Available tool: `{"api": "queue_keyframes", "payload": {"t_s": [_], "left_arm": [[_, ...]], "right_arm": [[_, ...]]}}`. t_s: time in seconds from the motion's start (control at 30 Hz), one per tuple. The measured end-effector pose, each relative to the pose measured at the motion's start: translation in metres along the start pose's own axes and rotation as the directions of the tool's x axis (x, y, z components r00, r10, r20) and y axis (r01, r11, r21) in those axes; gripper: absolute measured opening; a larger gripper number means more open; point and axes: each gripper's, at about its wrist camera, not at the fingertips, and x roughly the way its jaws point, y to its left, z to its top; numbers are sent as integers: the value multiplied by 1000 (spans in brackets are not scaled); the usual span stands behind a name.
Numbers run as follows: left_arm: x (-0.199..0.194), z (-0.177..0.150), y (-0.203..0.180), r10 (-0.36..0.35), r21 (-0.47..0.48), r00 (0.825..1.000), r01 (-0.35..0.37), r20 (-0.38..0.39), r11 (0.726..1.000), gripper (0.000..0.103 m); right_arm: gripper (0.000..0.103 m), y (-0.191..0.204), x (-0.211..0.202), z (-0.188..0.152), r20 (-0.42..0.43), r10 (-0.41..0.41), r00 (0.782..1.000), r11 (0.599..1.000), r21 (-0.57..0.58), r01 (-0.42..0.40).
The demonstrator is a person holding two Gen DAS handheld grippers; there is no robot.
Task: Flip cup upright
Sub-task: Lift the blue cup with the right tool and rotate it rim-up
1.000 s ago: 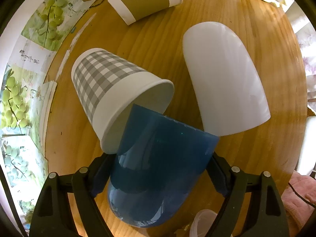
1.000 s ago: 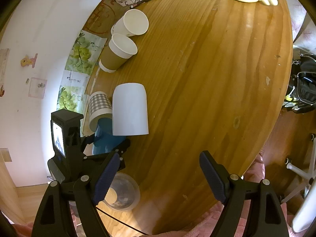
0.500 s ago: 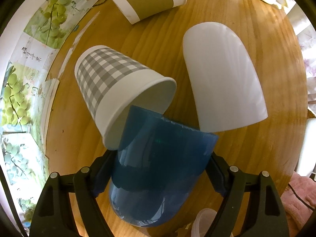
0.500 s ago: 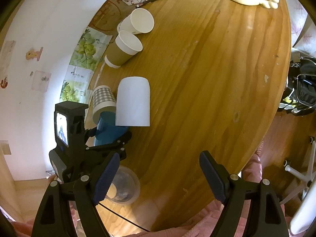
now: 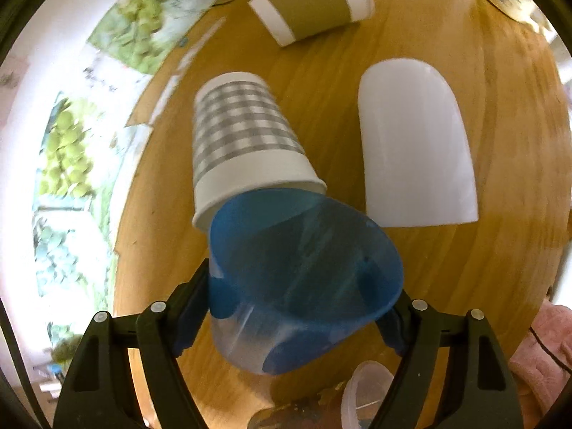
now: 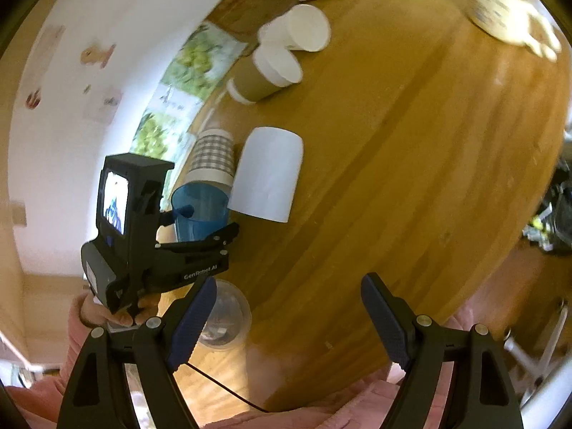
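My left gripper (image 5: 300, 307) is shut on a translucent blue plastic cup (image 5: 300, 286), held above the wooden table (image 5: 500, 250) and tilted with its open mouth facing up and away. In the right wrist view the blue cup (image 6: 200, 214) sits nearly upright in the left gripper (image 6: 193, 228). My right gripper (image 6: 287, 318) is open and empty, hanging over the table's near edge.
A grey checked paper cup (image 5: 243, 143) and a white cup (image 5: 414, 143) stand upside down just beyond the blue cup. A brown-banded paper cup (image 5: 314, 7) lies further back. A clear lidded container (image 6: 221, 318) sits at the near edge. A cream mug (image 6: 500, 3) stands far right.
The left gripper has lifted and rotated the blue cup, so its mouth now turns upward. The checked cup now stands mouth down. The right gripper has stayed open.
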Motion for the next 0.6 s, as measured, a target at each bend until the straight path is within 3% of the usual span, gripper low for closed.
{"api": "queue_keyframes", "payload": {"t_s": [0.3, 0.6], "left_arm": [[-26, 6, 4, 1, -187, 1000, -6, -22, 982, 81], [-53, 7, -16, -53, -363, 998, 43, -19, 931, 81]], "right_arm": [[84, -5, -12, 18, -80, 27, 996, 984, -176, -41], [84, -8, -27, 29, -136, 26, 990, 942, -328, -70]]}}
